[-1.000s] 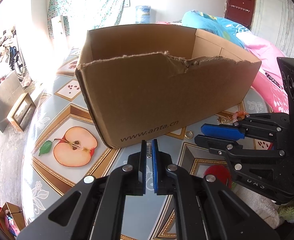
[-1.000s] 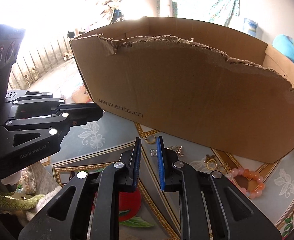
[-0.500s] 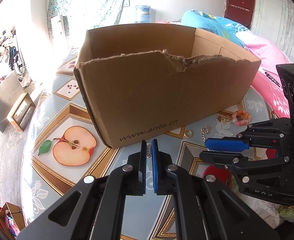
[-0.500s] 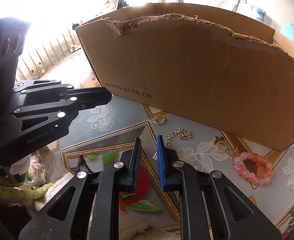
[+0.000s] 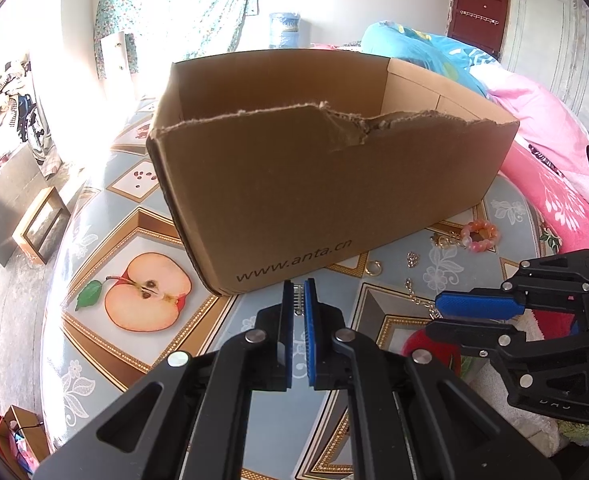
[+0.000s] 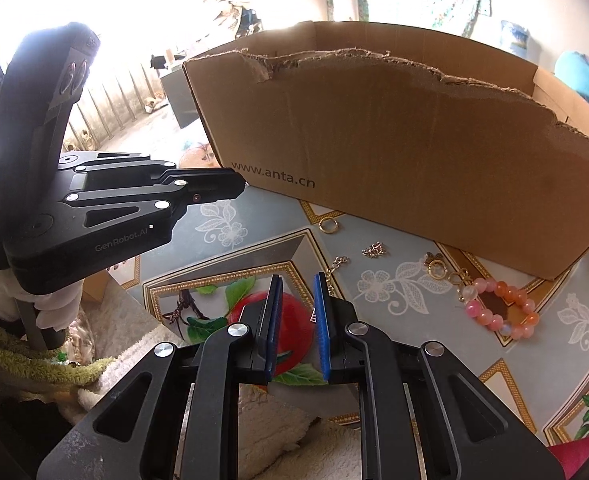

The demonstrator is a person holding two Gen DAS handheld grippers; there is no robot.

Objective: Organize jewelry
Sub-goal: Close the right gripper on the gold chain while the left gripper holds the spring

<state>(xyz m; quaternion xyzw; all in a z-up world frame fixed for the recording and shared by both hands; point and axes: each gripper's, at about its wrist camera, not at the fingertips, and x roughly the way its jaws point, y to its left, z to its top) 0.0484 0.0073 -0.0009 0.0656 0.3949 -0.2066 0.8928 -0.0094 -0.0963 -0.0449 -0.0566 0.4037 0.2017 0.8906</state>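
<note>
An open cardboard box [image 5: 314,184] with a torn front wall stands on the table, also in the right wrist view [image 6: 414,152]. Jewelry lies in front of it: a pink and orange bead bracelet [image 6: 498,308], gold linked ornaments [image 6: 438,266], a gold ring [image 6: 327,225], a small chain cluster [image 6: 374,250] and a gold chain [image 6: 336,262] running behind my right fingertip. My right gripper [image 6: 297,280] hovers over the chain's near end, slightly open with nothing between its pads. My left gripper [image 5: 299,286] is shut and empty, near the box's front corner.
The table [image 5: 446,264] has a glossy cover printed with fruit, including a halved apple [image 5: 142,300]. Pink bedding [image 5: 546,168] lies beyond its right side. A fluffy cloth [image 6: 134,360] covers the near edge. A white-gloved hand [image 6: 50,312] holds the left gripper.
My right gripper has drawn back from the box toward the table's near edge, so the bracelet, ring and chain show. The left gripper has stayed still.
</note>
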